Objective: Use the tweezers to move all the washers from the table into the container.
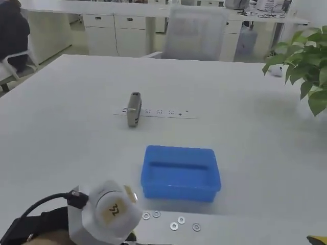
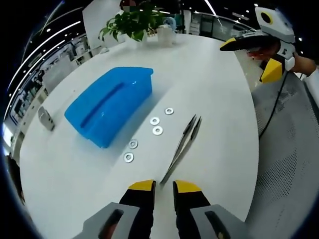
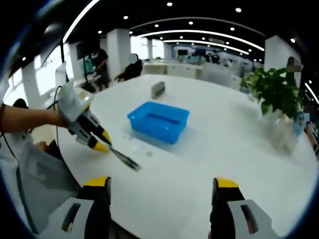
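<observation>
Left tongs [image 2: 164, 185] nearly together, clamped on the near end of the tweezers [image 2: 180, 148]. The tweezers lie low over the desk [image 2: 214, 99], beside the blue container [image 2: 109, 105]. Five washers [image 2: 158, 130] on the desk, between container and tweezers, close to the container's long wall. Right tongs [image 3: 162, 182] wide apart, holding nothing, well apart from the container.

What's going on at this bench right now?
A person with a gripper in each hand is set up for the washer job. The left gripper looks shut on the near end of the tweezers, which reach out alongside five washers lying on the table next to the blue container. The right gripper is open, holding nothing, off to the side. No washer is visible in the container.
</observation>
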A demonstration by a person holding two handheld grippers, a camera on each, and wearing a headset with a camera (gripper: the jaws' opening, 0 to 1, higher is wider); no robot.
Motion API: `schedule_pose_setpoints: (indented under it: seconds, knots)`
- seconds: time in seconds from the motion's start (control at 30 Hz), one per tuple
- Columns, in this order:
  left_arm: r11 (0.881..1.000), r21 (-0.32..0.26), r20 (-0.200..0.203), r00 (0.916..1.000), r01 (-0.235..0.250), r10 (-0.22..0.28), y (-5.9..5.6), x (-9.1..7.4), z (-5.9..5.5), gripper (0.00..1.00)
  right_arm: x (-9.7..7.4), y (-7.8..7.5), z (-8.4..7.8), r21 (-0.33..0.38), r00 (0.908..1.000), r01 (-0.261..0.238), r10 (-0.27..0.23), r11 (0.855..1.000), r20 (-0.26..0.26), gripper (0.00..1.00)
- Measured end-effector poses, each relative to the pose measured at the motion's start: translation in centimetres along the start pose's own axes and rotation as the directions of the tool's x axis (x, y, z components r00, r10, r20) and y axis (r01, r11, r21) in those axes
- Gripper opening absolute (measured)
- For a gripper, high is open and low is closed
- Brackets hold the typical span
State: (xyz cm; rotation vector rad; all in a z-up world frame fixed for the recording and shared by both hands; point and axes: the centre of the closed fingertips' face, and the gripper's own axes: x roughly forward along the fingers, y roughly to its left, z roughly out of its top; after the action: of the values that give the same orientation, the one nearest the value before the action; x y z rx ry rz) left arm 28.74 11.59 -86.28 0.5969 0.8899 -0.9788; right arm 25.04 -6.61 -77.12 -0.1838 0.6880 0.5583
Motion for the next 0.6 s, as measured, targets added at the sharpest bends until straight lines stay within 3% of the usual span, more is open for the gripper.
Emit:
schedule_pose_setpoints:
  seconds: [0.13,0.37,0.6]
  knots:
    - [0.999,0.042,0.009,0.9995,0.029,-0.03,-0.4,0.2,0.2,0.06,0.1,0.2,0.0,-0.003,1.0,-0.005,0.005,1.0,-0.003,0.82]
    - [0.991,0.13,0.021,0.9989,0.039,-0.042,-1.2,-0.1,0.2,0.0,0.2,1.0,0.2,-0.014,0.9996,-0.027,0.027,1.0,-0.002,0.81]
    - [0.995,0.095,0.075,0.9961,0.039,-0.046,-1.7,-2.2,1.5,0.0,0.4,2.4,0.4,-0.04,0.9968,-0.08,0.08,0.996,-0.007,0.74]
